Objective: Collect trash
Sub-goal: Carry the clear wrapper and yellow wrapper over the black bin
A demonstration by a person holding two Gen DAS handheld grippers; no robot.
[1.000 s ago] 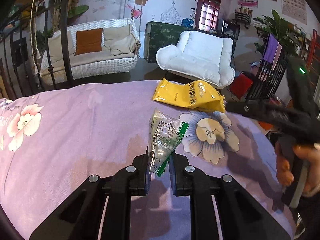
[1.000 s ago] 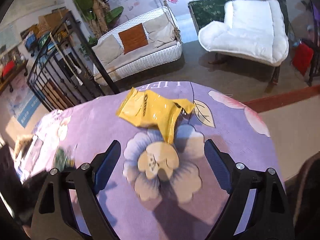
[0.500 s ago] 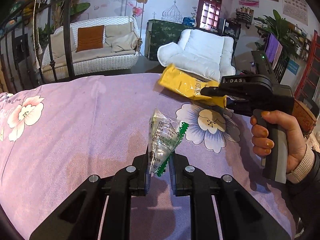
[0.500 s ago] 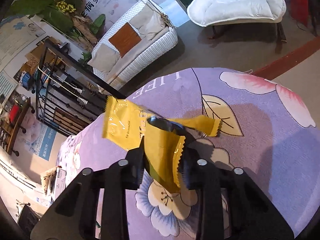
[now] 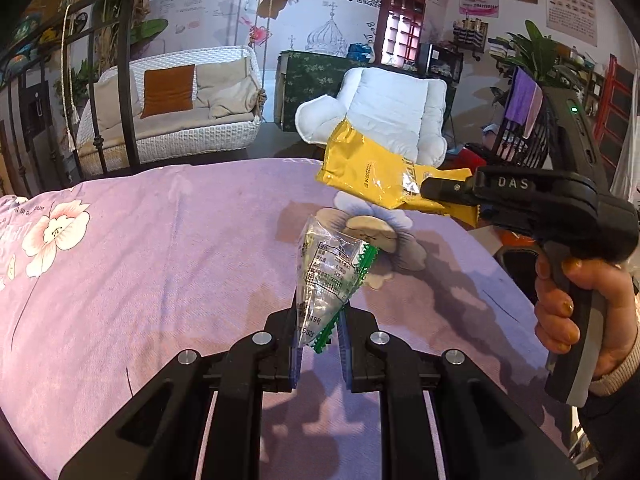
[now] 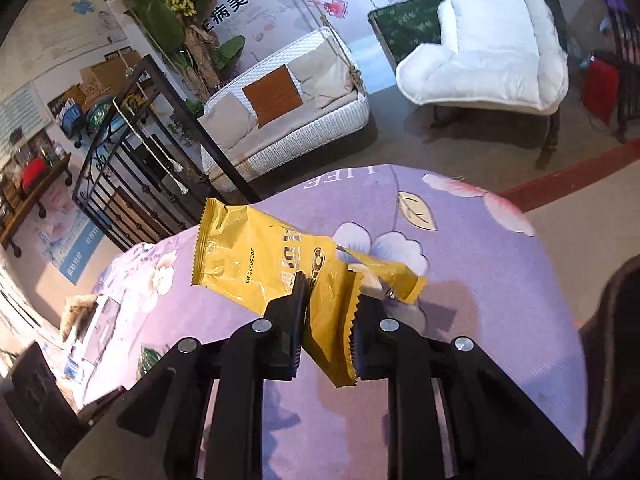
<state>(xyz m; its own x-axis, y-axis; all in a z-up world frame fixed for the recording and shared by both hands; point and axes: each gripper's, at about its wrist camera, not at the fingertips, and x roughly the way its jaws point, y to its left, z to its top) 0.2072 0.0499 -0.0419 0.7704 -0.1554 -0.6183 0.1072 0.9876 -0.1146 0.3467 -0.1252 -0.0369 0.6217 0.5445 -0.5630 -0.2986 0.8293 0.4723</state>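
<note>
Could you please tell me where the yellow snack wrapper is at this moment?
The yellow snack wrapper is pinched in the right claw, lifted above the purple floral cloth; in the left wrist view it hangs right of centre, beyond the clear wrapper.

yellow wrapper (image 6: pixel 272 268) print perhaps illegible, folded

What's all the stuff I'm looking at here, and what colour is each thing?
yellow wrapper: one, yellow, lifted above the cloth, pinched in the right gripper.
clear wrapper: one, transparent with green edge, pinched in the left gripper.
floral cloth: one, purple, covering the surface below.
wicker sofa: one, white, behind.
cushioned chair: one, white, behind.
left gripper: one, black, shut.
right gripper: one, black, shut.
hand: one, holding the right gripper's handle.
</note>
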